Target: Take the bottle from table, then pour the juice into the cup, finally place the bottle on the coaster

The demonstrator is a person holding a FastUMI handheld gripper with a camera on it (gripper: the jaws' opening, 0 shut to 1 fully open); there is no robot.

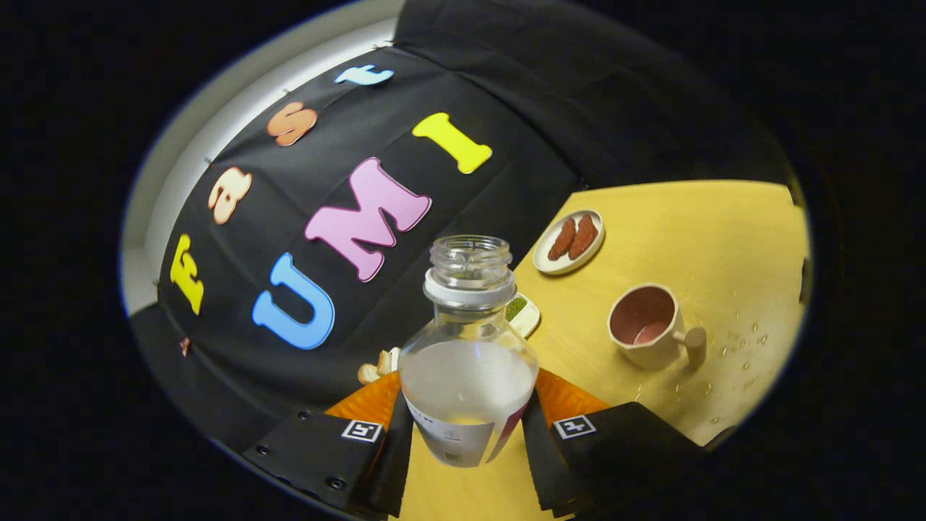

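A clear uncapped bottle (466, 354) with a white collar and a paper label stands between my fingers, and my gripper (467, 427) is shut on its lower body. The whole scene looks tilted, with the bottle's open mouth pointing away from me. A little pale juice shows low inside the bottle. To the right of the bottle, beyond my fingers, a cream cup (649, 325) with a pink inside and a side handle stands on the yellow table (723, 231). Something pale lies at the bottom of the cup.
An oval plate (570, 241) with two brown pieces lies beyond the cup near the booth's wall. A small white dish (522, 314) with something green peeks out behind the bottle's neck. Pale crumbly pieces (377, 367) lie left of the bottle. Droplets (738, 347) dot the table right of the cup.
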